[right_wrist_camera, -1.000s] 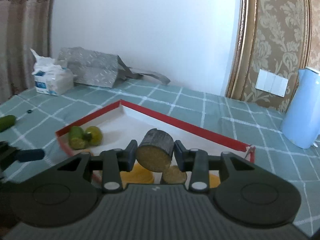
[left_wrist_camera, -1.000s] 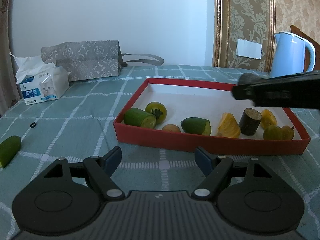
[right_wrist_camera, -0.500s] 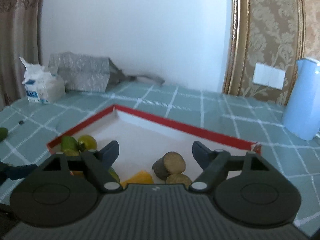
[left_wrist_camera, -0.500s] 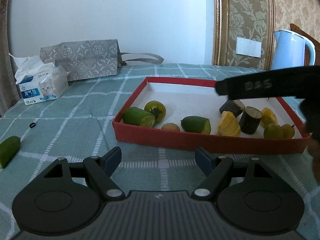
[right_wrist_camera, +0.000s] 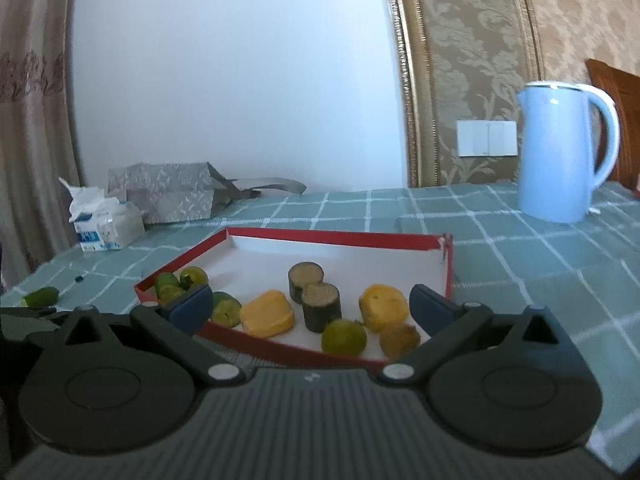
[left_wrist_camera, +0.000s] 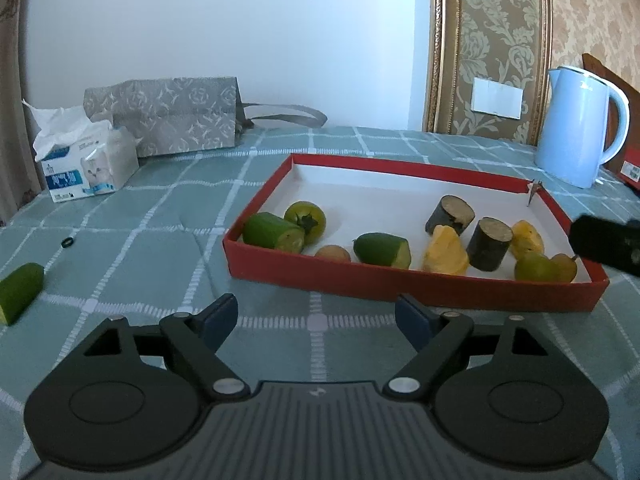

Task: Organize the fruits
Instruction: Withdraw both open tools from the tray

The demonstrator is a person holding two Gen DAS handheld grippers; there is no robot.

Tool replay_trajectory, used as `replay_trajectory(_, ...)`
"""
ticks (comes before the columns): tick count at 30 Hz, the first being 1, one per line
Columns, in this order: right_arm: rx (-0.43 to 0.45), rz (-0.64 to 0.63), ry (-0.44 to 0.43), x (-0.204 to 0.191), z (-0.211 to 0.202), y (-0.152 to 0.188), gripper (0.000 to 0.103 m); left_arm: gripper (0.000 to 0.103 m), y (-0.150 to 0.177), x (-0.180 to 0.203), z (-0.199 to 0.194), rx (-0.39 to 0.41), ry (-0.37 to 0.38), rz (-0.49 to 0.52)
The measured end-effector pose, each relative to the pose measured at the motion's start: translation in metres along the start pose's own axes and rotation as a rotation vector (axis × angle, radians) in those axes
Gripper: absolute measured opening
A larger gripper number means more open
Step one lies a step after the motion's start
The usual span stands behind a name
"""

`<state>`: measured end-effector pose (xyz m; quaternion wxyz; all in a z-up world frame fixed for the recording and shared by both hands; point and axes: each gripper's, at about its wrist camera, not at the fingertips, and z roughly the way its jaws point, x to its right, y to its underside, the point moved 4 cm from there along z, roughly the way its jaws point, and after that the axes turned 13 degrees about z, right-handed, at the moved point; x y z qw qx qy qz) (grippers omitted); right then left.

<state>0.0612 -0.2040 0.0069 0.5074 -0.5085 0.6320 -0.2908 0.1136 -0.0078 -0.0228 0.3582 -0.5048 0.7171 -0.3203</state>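
The left gripper (left_wrist_camera: 316,318) hangs low over the checked tabletop (left_wrist_camera: 168,216), its blue-padded fingers spread wide with nothing between them. At 12 o'clock from it sits the red tray (left_wrist_camera: 400,280), white inside. Along the tray's near wall, from 11 toward 1 o'clock, lie a cut green piece (left_wrist_camera: 274,232) touching a green tomato (left_wrist_camera: 306,217), a small brown fruit (left_wrist_camera: 333,253), a second green piece (left_wrist_camera: 383,249), a yellow chunk (left_wrist_camera: 445,251) and two dark cylinders (left_wrist_camera: 489,249), one upright, one tilted behind it. A lone green piece (left_wrist_camera: 20,292) lies on the cloth at 9 o'clock, well apart from the tray.

The right gripper (right_wrist_camera: 312,308) is likewise spread and holds nothing, poised just over the tray's near rim (right_wrist_camera: 280,344). At 12 o'clock stand both dark cylinders, touching. A round green fruit (right_wrist_camera: 344,336) lies nearest. A pale blue kettle (right_wrist_camera: 560,152) stands at 2 o'clock, a tissue pack (right_wrist_camera: 106,226) at 10 o'clock.
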Motion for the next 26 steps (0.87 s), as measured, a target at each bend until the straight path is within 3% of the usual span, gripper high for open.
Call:
replay_trajectory(8, 0.016, -0.011, 0.094, 0.004, -0.004, 0.009, 0.103, 0.086, -0.004, 0.012, -0.012, 0.000, 0.004, -0.016)
replay_trajectory(11, 0.024, 0.010, 0.089, 0.008, -0.007, 0.007, 0.103, 0.086, -0.003, 0.017, -0.014, -0.013, 0.032, -0.026)
replay_trajectory(19, 0.027, 0.070, 0.103, 0.019, -0.008, 0.003, 0.103, 0.086, -0.004, 0.021, -0.017, -0.011, 0.024, -0.030)
replay_trajectory(26, 0.034, 0.051, 0.107, 0.015, -0.009, 0.005, 0.103, 0.086, -0.006, 0.023, -0.020, 0.008, -0.018, -0.008)
